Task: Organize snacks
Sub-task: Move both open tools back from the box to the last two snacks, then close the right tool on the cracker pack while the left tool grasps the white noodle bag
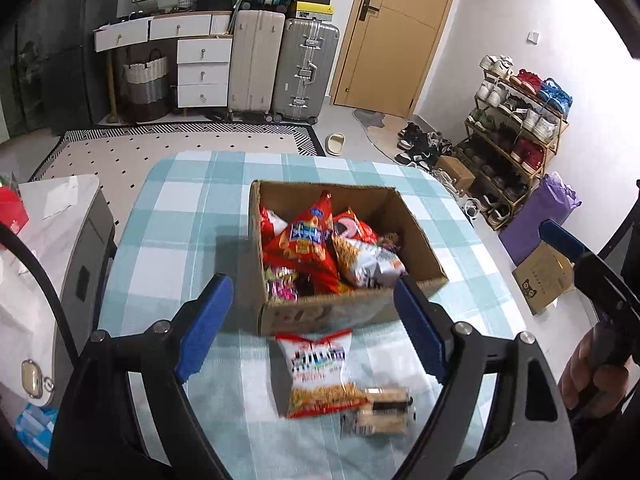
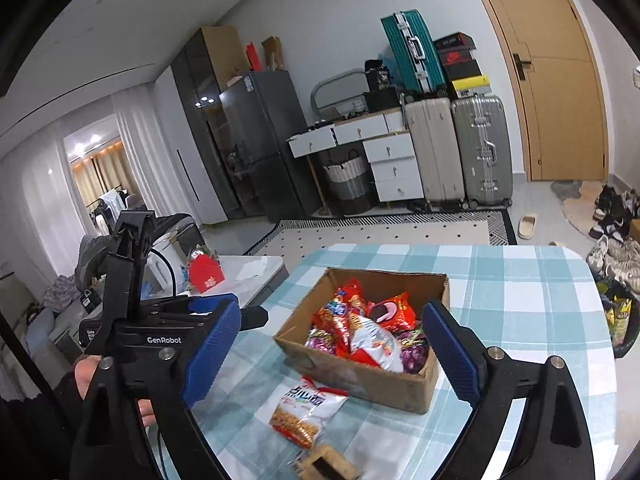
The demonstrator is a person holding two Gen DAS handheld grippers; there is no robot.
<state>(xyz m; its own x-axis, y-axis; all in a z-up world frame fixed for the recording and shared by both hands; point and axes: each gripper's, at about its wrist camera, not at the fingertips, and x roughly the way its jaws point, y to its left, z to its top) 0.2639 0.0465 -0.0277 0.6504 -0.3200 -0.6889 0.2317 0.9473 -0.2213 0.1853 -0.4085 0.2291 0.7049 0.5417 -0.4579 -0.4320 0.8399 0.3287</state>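
Nearest the left gripper, just below and slightly right of its spread blue pads, lies a small blurred tan-and-black wrapped snack bar, touching the corner of a white-and-orange crinkly foil noodle-snack packet that lies flat on the teal-and-white checked tablecloth; both jaws of this gripper stand wide with nothing between them. Beyond the packet, right ahead of the fingers, sits the open brown cardboard box, already heaped with red and silver snack bags. From the right gripper, likewise wide and empty, the same packet shows below and between the fingers, the bar at the lower frame edge, the box straight ahead. The packet looks light, puffy and slippery, its contents probably brittle, so a gentle pinch on the flat crimped top seam seems safest; the bar appears stiffer and could take a grip across its short sides. Open cloth lies left of the box, while the table's near edge sits close behind the bar, so it could be nudged off; the box's near wall needs lifting over
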